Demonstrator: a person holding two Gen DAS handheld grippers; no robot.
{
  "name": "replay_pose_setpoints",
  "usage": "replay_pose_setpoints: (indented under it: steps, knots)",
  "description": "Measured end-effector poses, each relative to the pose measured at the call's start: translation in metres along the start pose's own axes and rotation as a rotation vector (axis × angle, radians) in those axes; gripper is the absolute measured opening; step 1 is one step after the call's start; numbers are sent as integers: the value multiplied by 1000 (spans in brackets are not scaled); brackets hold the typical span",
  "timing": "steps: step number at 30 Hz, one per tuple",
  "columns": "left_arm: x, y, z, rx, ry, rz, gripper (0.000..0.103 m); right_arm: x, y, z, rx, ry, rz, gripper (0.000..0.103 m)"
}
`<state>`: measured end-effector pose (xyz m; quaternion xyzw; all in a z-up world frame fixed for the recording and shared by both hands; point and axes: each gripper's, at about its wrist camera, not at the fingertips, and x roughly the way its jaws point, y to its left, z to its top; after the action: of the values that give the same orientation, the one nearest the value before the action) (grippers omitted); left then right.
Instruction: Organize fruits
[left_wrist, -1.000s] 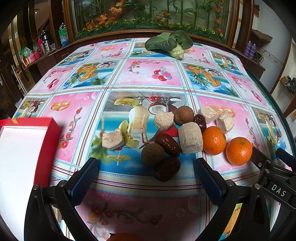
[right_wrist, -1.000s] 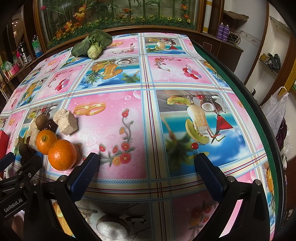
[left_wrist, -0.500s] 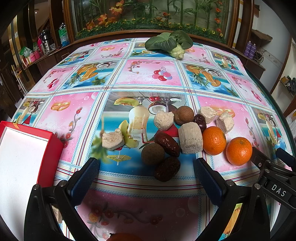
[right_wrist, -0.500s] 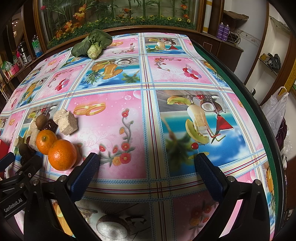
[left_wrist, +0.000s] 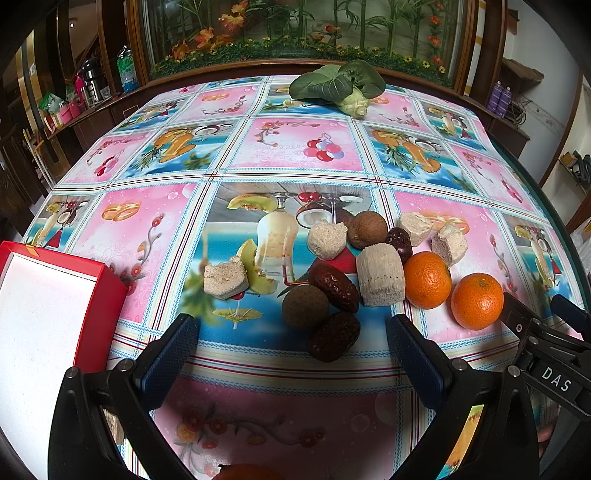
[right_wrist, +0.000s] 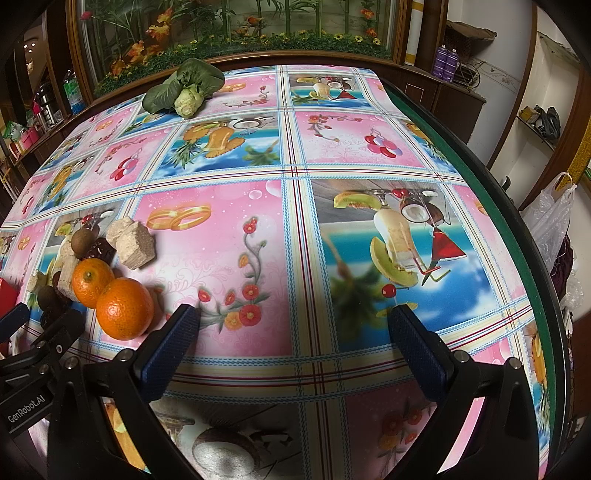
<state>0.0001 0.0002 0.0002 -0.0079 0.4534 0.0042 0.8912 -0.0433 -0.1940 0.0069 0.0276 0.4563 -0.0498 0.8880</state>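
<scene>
A heap of food lies on the patterned tablecloth: two oranges (left_wrist: 476, 301) (left_wrist: 427, 279), red dates (left_wrist: 333, 281) (left_wrist: 334, 336), brown round fruits (left_wrist: 305, 306) (left_wrist: 367, 229) and several beige cake chunks (left_wrist: 380, 275). My left gripper (left_wrist: 291, 341) is open, just in front of the dates, holding nothing. A red box (left_wrist: 99, 306) with a white inside sits at the left. In the right wrist view the same oranges (right_wrist: 125, 308) lie at the left; my right gripper (right_wrist: 293, 334) is open over bare cloth to their right.
A leafy green vegetable (left_wrist: 338, 86) lies at the table's far end. The table's green edge (right_wrist: 517, 221) curves along the right, with a plastic bag (right_wrist: 550, 221) beyond it. An orange object (left_wrist: 243, 472) shows at the bottom edge of the left wrist view.
The red box has shifted in the left wrist view, its corner lower and turned. Both grippers and the fruits have stayed put.
</scene>
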Motion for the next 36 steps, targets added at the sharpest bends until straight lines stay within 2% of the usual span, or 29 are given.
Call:
replay_pose_setpoints:
  steps: [12,17,20,22,24,27,28,30,32,36]
  knots:
    - [-1,4,0,-8,1,4,102,-1,-1,-1,-1,0,1,103]
    - [-5,7,-2,36,29,-27,102,-1,-1,0,-29,19,26,103]
    - [-36,20,-13,20,-78,-13,102,-6,-9,2,-24,19,93,103]
    - [-67,35,-21,21,-164,20,102,-15,-14,3,11,-13,141,103]
    - [-101,56,-30,20,-261,71,102,-35,-19,5,38,-104,204,103]
    - [-137,88,-43,21,-359,137,102,-63,-25,0,53,-224,304,103]
    - [-143,95,-47,22,-371,149,102,-73,-26,-3,57,-265,354,103]
    - [-153,109,-55,33,-392,182,102,-83,-23,-7,41,-288,417,103]
    - [-155,118,-60,53,-382,213,102,-86,-14,-8,9,-295,443,103]
    - [-151,116,-67,73,-323,153,102,-85,7,-15,-84,-254,438,103]
